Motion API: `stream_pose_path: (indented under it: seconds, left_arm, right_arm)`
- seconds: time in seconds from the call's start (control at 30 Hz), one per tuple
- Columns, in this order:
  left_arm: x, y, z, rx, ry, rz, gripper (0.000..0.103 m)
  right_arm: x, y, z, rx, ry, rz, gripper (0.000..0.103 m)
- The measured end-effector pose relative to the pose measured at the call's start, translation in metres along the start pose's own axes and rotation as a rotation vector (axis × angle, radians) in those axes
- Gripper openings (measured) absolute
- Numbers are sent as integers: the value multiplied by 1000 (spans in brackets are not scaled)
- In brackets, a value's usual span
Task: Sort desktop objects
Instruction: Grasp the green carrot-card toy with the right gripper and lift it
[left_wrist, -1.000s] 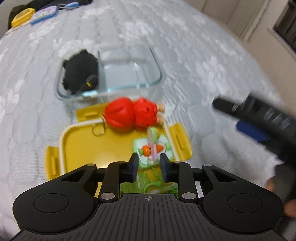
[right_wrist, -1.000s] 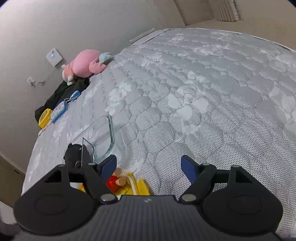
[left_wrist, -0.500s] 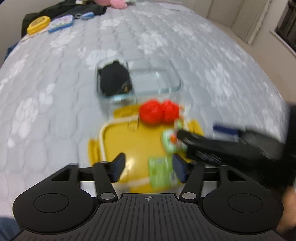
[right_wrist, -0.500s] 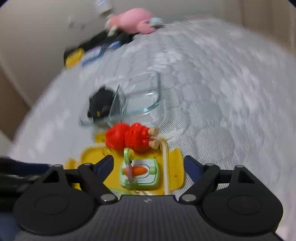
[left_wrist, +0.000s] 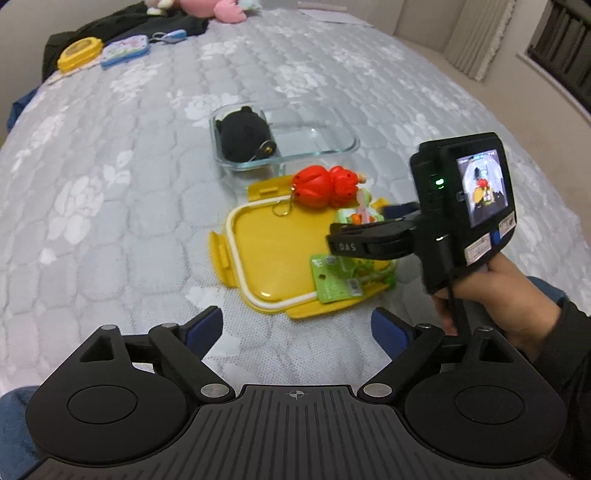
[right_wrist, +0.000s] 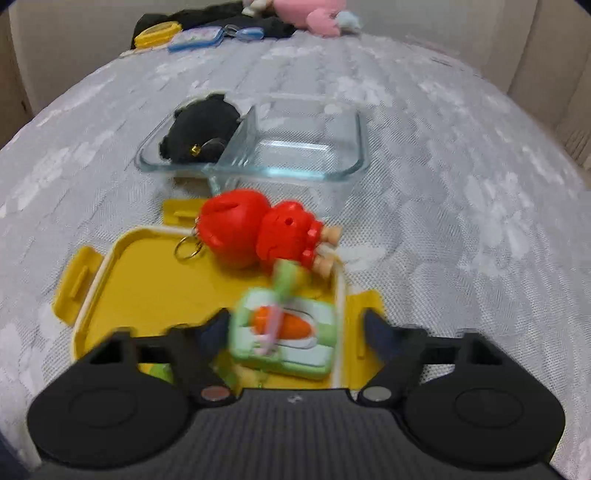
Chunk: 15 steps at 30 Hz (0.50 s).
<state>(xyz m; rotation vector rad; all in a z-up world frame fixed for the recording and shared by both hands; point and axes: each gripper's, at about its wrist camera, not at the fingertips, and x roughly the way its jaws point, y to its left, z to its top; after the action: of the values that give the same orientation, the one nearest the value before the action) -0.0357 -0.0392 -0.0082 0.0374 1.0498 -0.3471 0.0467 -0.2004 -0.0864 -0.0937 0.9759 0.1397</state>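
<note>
**One toy sorted, two still on the lid**

The black plush toy (right_wrist: 201, 131) already lies in the left compartment of the glass container (right_wrist: 354, 147) on the bed; its right compartment is empty. The red doll keychain (right_wrist: 258, 232) and green carrot charm (right_wrist: 284, 332) remain on the yellow lid (right_wrist: 147, 288).

Right gripper (right_wrist: 295, 328) — fingers wide, straddling the charm, apparently untouched. Left gripper (left_wrist: 297, 326) — wide apart, holding nothing.
</note>
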Motion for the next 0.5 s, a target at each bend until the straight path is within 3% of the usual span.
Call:
stream_pose_path:
  seconds: [0.17,0.37,0.5]
  left_arm:
    - [12,17,4,-4,-2,-59,94]
    - [77,39,32,-9,71,-288,96]
    - [111,54,48,-78,58,-437,96]
  right_arm:
    - [-25,-20,19,75,-13,70,63]
    - [-78,-41,91,154,-83,153,63]
    - [-115,-49,148,189,-144,202,64]
